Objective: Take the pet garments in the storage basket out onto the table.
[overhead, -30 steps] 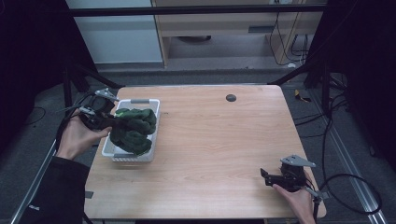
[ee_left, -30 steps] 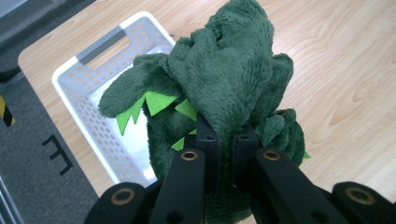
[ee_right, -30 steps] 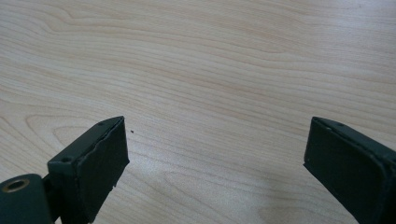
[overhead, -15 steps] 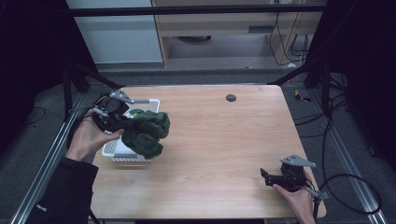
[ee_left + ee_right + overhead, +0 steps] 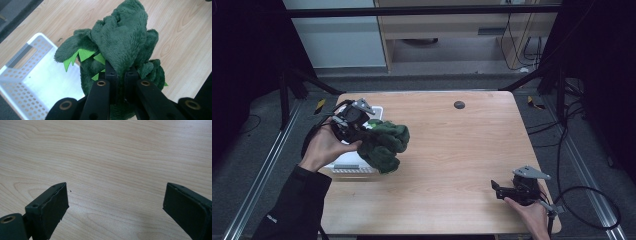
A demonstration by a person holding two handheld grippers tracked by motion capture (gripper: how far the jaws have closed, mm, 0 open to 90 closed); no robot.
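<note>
**Green plush toy held clear of the white basket**

In the high view the left gripper (image 5: 360,131) sits at the left middle of the frame, in a hand (image 5: 323,149) that comes up from the lower left in a dark sleeve. Its jaws are clenched on a dark green plush toy (image 5: 384,145), which hangs just right of the gripper, above the wooden table (image 5: 452,150) and over the right edge of a white perforated basket (image 5: 348,161). The basket stands at the table's left side, partly hidden behind the hand and the toy.

The left gripper view shows the grasp closely: the two black jaws stand nearly together at the bottom centre of the frame, pinching a fold of the toy's fleece between them. Light green felt spikes (image 5: 82,55) stick out of the toy on the left. The basket's bare floor and holed wall lie in the lower left of that frame, the table's wood grain across the upper right.

The right gripper (image 5: 502,191) rests low at the lower right of the high view, well apart from the toy. In the right gripper view its jaws stand wide apart, grasping nothing, over bare wood. A small dark round disc (image 5: 459,104) lies on the table near its far edge.
</note>
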